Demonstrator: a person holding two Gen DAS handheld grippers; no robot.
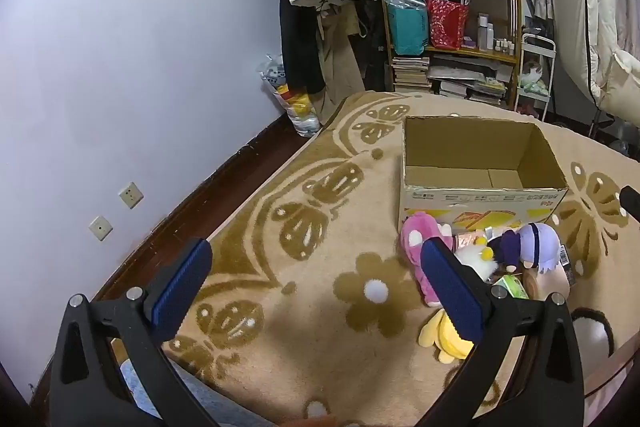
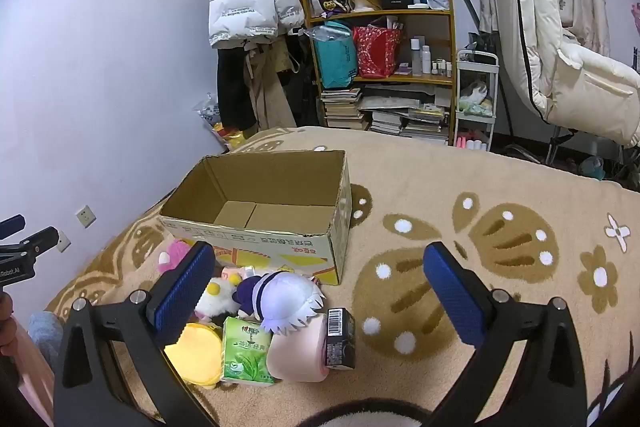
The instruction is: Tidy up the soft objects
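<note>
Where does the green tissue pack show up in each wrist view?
Left wrist: green tissue pack at right of centre, mostly hidden behind the plush pile.
Right wrist: green tissue pack lower left of centre, fully visible, beside the yellow plush.
Shared landmark: cardboard box behind the pile.

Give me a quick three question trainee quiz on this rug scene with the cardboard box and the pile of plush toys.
1. True or false: the cardboard box already holds a plush toy.
2. Which item lies closest to the right gripper in its own view? A) green tea carton B) pink plush C) bookshelf
3. Fill in: both grippers, the left gripper included, have their jaws ____.

Key: 1 false, the box looks empty. 2 A. 3 open, nothing between them.
</note>
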